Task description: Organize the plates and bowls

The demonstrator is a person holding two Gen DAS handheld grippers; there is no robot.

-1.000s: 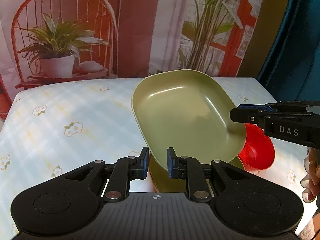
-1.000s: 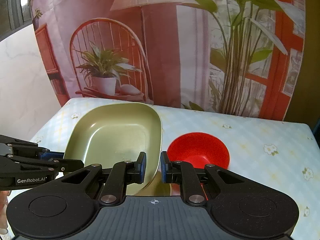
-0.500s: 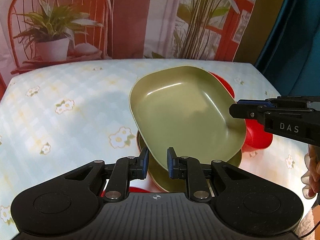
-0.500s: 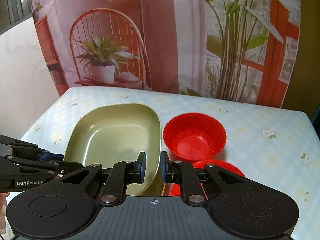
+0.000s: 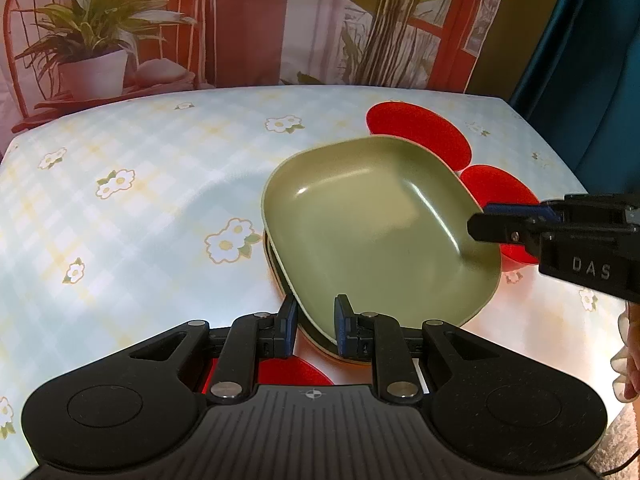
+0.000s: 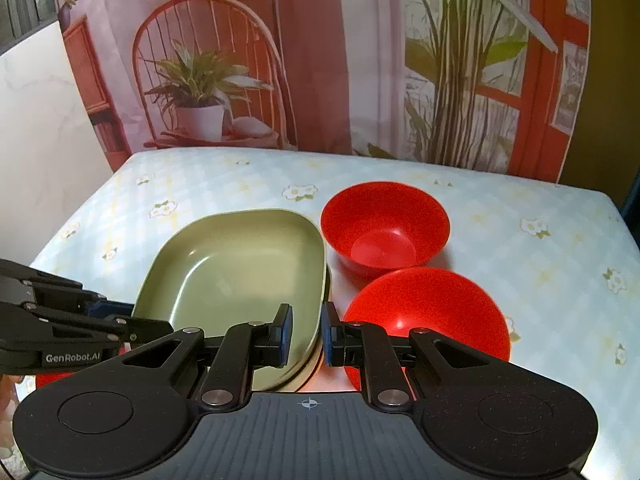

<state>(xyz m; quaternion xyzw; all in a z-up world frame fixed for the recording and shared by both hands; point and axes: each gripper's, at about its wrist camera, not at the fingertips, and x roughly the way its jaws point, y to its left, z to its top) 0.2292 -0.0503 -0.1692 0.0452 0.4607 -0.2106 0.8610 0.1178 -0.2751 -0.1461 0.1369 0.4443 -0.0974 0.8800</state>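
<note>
Left gripper (image 5: 316, 322): you pinch the green plate's (image 5: 380, 232) near rim.
Right gripper (image 6: 306, 334): you pinch its opposite rim.
Green plate: over a second plate (barely showing), mid-table (image 5: 140, 208).
Red bowls (image 6: 384, 228): toward the table's right edge.

Green dish (image 5: 380, 232), gripped at opposite rims by left gripper (image 5: 316, 322) and right gripper (image 6: 306, 332), now sits lower than a second ago, almost nested on the second green dish (image 5: 280, 276) beneath it. Beside the green dish, two red bowls (image 6: 384, 226) (image 6: 428, 312) now show fully; a third red bowl (image 5: 292, 372) appears near its left-gripper corner.
</note>
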